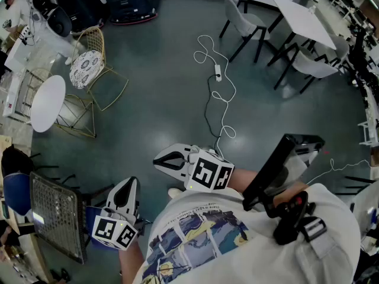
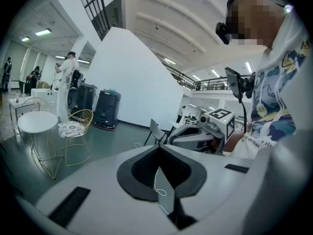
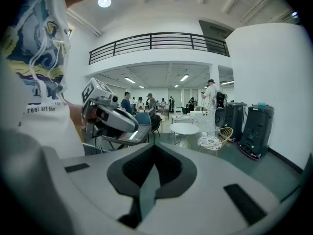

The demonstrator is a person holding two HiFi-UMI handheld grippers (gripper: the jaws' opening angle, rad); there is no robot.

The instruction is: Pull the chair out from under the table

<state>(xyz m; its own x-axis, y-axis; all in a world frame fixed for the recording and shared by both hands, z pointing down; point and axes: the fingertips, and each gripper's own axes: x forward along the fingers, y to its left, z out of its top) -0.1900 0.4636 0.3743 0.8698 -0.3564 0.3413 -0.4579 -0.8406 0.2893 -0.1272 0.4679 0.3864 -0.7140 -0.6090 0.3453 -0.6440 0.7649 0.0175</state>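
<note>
A round white table [image 1: 47, 102] stands at the left, with a gold wire chair [image 1: 89, 64] with a patterned cushion just beyond it. A second gold wire frame [image 1: 77, 116] sits at the table's near side. A square white table [image 1: 305, 19] with grey chairs [image 1: 246, 22] stands at the far right. My left gripper [image 1: 131, 181] and right gripper [image 1: 156, 158] hang close to my body, far from all of these, both shut with nothing held. The left gripper view shows its jaws [image 2: 158, 147] together and the round table [image 2: 36, 121] at far left. The right gripper [image 3: 154, 147] also holds nothing.
A white power strip with a looping cable [image 1: 218, 73] lies on the dark floor between me and the tables. A black mesh-backed chair [image 1: 56, 215] stands close at my lower left. Dark bins [image 1: 130, 2] line the far wall. People stand in the background [image 3: 211, 99].
</note>
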